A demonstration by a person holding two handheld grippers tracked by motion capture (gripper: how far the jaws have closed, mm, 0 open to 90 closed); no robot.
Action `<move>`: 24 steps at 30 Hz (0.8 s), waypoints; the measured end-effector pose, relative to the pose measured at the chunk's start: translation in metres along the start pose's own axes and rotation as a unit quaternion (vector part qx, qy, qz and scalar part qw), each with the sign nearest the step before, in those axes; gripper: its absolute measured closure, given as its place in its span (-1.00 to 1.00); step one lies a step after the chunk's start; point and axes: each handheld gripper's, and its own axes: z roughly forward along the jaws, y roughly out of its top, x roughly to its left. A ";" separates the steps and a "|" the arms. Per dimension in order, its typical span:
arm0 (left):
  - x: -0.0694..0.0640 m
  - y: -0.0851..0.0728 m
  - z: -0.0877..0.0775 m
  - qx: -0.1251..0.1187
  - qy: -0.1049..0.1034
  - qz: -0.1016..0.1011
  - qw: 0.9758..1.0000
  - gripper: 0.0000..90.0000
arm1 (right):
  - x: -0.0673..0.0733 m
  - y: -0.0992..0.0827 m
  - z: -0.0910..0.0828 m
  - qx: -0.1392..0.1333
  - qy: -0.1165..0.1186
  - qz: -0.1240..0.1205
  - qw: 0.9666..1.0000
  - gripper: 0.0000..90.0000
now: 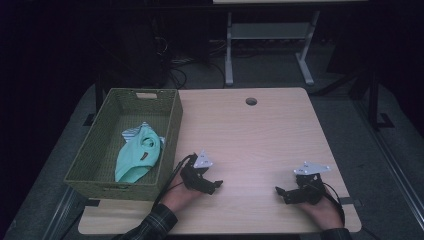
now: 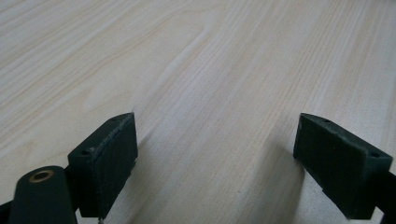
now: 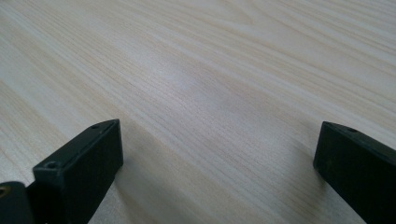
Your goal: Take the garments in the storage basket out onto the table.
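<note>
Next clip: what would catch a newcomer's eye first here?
The mint-green cloth lying crumpled in the woven basket at the table's left edge stands out against the dark room. Nearer the person, the left tool and right tool rest low over the bare wooden table, jaws open with nothing between them, tips pointing toward each other.

A green woven basket (image 1: 172,117) sits on the left edge of the pale wooden worktop (image 1: 260,135), holding a mint cloth (image 1: 137,160). Beyond, a grey table frame (image 1: 230,55) stands on the floor.
</note>
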 end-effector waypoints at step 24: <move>0.002 0.004 -0.002 0.025 -0.012 0.005 1.000 -0.71 | 0.000 0.000 0.000 0.000 0.000 0.002 1.000 -0.98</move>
